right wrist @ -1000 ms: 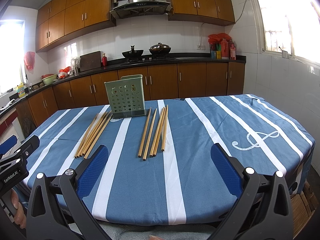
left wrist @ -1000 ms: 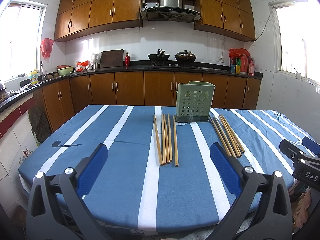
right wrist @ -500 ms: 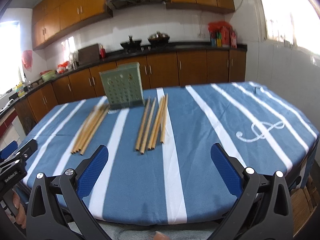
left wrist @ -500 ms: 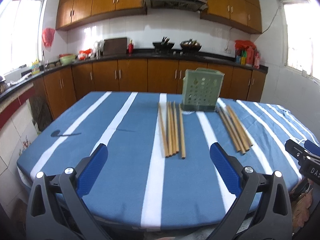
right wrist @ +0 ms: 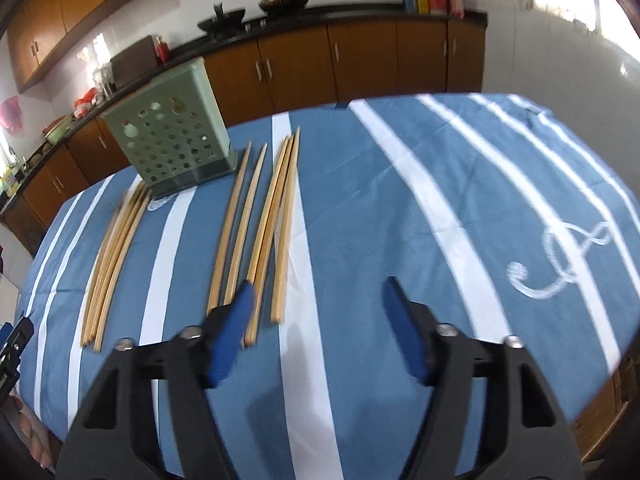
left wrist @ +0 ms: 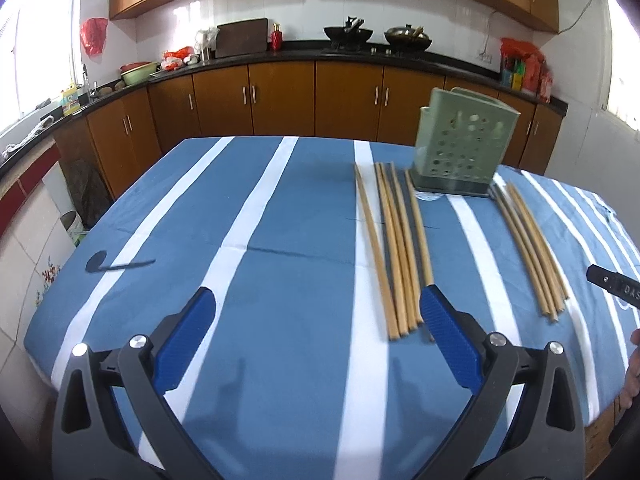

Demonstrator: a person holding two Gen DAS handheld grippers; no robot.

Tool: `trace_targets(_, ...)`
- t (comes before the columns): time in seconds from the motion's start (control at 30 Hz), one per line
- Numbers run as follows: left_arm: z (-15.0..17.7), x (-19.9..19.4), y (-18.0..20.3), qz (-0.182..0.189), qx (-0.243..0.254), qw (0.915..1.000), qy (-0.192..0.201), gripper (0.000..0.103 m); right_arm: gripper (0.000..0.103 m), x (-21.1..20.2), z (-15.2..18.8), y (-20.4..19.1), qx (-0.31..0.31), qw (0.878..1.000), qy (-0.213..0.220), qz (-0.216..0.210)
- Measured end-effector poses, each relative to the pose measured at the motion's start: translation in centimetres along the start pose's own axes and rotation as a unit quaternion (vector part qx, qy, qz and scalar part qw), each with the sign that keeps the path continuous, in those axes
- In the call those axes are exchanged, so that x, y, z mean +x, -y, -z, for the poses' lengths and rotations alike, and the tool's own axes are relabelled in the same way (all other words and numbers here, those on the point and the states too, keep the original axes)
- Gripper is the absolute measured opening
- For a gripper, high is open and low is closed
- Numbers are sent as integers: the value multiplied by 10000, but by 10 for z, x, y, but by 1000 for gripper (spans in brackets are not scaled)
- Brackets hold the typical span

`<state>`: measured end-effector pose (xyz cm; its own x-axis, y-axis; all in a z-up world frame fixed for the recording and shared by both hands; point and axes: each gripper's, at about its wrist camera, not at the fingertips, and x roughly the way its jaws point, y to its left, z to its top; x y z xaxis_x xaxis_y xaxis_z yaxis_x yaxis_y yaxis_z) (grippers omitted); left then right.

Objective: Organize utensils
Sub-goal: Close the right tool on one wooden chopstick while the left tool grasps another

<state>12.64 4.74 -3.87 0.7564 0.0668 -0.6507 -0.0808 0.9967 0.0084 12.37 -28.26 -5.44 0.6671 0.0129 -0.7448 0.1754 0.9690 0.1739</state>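
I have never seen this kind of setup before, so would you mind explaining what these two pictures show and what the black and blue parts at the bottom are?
No robot here: a person holds a two-finger gripper in each hand, with a fisheye camera looking along its fingers. One picture is from the left gripper, the other from the right gripper. The black arms with blue pads are those fingers; both grippers are open and hold nothing. On the blue striped tablecloth stands a green perforated utensil holder, with two groups of wooden chopsticks lying flat: the left group and the right group. Kitchen cabinets stand behind.
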Motion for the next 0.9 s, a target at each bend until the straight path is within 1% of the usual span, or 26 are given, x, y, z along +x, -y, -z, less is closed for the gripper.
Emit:
trace_targets(0.07,-7,12,-1,-25,27,10000,-73,99,42,15,-7,0,14,9998,-150,-104)
trace_targets(0.13,-15,25,-3,-46,44,9999,-156,99,35,28,-12,-1,51,9994,-285,-211)
trace_targets(0.17,-19,32,-4,-28,44,9998,-205,97,32,33,-15,-2,61,9992,-315,-253)
trace_targets(0.23,-25,41,-5,8,47,9996,-279,92,29,43,-20,-4,21,9992,-354,-206)
trace_targets(0.3,-31,53,-5,76,53,9992,-392,82,27,51,-22,-5,15,9988,-445,-217)
trace_targets(0.33,-33,57,-4,132,52,9989,-448,79,25,52,-21,-6,-11,9989,-400,-245)
trace_targets(0.4,-36,67,0,331,63,9978,-574,70,20,52,-20,-7,-114,9990,-364,-222)
trace_targets(0.47,-40,77,4,546,122,9961,-685,62,8,51,-18,-8,-235,9992,-288,-133)
trace_targets(0.53,-42,84,10,665,165,9947,-772,57,8,51,-18,-5,-222,9993,-250,-158)
trace_targets(0.6,-43,91,14,821,194,9926,-878,47,8,52,-21,-2,-170,9994,-244,-184)
trace_targets(0.7,-45,100,18,968,152,9897,-1039,39,8,53,-22,-4,-197,9995,-214,-138)
trace_targets(0.77,-46,104,19,1080,111,9881,-1091,38,8,55,-24,-6,-266,9994,-186,-80)
trace_targets(0.83,-47,106,21,1104,150,9875,-1118,37,8,56,-24,-7,-301,9994,-171,-54)
trace_targets(0.9,-47,111,23,1045,222,9871,-1193,31,8,57,-24,-6,-285,9994,-169,-66)
